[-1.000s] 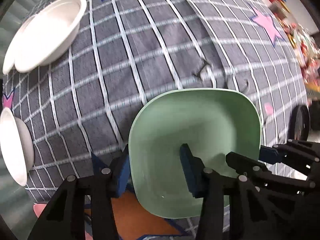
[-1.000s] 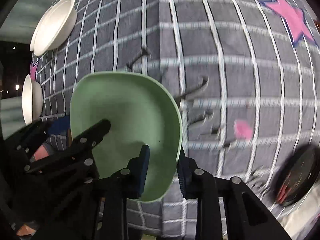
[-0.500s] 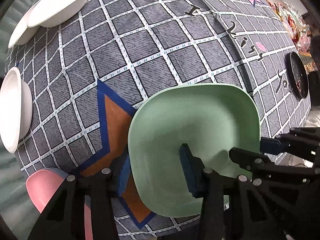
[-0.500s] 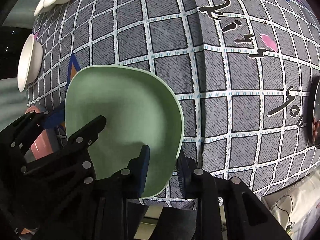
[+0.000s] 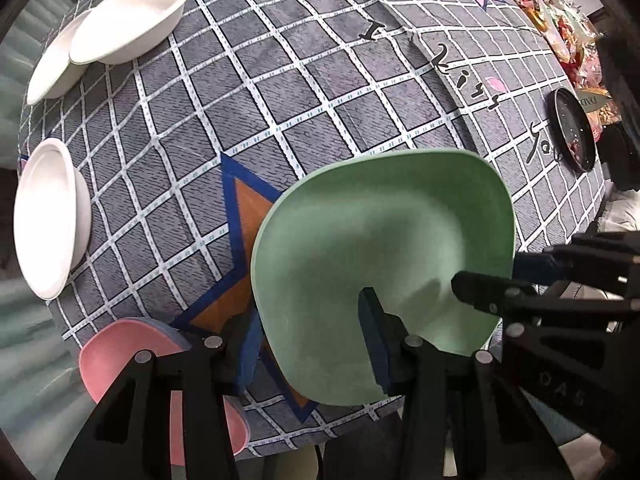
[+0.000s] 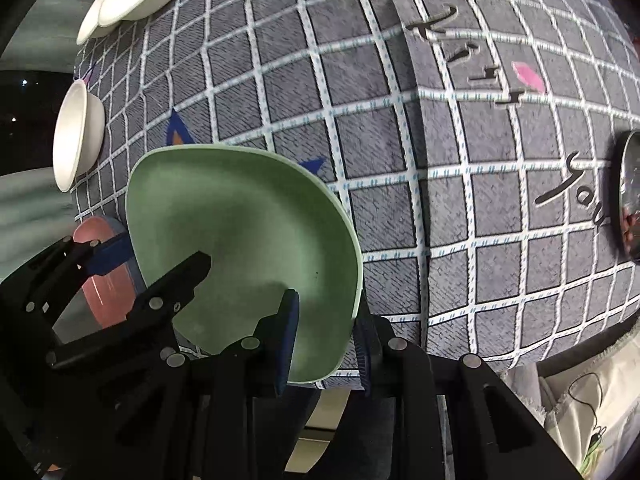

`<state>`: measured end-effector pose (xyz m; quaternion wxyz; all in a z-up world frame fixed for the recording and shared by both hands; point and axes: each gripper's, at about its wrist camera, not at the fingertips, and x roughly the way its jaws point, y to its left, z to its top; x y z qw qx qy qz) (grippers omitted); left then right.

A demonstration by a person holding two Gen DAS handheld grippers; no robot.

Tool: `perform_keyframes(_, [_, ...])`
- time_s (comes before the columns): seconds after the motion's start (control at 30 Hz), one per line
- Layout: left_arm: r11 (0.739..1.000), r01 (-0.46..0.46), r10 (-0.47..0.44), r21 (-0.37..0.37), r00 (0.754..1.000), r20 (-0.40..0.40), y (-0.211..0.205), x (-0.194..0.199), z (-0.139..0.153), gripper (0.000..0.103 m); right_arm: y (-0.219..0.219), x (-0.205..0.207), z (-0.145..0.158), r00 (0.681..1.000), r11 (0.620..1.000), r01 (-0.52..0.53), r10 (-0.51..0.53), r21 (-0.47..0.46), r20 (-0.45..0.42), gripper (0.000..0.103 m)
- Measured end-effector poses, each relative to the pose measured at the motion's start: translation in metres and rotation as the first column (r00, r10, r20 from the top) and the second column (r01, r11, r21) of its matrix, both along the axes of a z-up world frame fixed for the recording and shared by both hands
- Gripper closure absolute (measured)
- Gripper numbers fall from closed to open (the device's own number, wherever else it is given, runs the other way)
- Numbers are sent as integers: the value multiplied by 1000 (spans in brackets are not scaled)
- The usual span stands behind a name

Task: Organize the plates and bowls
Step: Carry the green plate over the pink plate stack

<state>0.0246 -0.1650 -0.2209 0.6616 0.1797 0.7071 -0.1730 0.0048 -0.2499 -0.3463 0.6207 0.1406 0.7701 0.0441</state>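
Left wrist view: left gripper [image 5: 310,340] clamps the near-left rim of the green bowl [image 5: 384,264], one finger inside, one outside. Right gripper [image 6: 326,336] pinches the opposite rim likewise. Bowl is carried tilted above the near edge of the checked cloth [image 5: 320,80], close to a pink bowl [image 5: 132,340]. White bowls [image 5: 132,20] and [image 5: 48,216] sit on the cloth's far left; a dark plate [image 5: 572,128] sits right.
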Motion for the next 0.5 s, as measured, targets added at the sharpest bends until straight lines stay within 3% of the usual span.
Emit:
perform_keyframes(0.33, [999, -13, 14, -46, 999, 37, 30, -12, 53, 54, 0, 14, 32, 999, 1000, -6, 7, -13, 40, 74])
perform_keyframes(0.4, [998, -21, 24, -56, 999, 37, 40, -17, 61, 54, -25, -4, 53, 999, 1000, -15, 15, -15, 47, 74])
perform_keyframes(0.5, [998, -26, 29, -60, 999, 46, 53, -22, 76, 54, -10, -7, 72, 998, 999, -33, 35, -29, 58, 74])
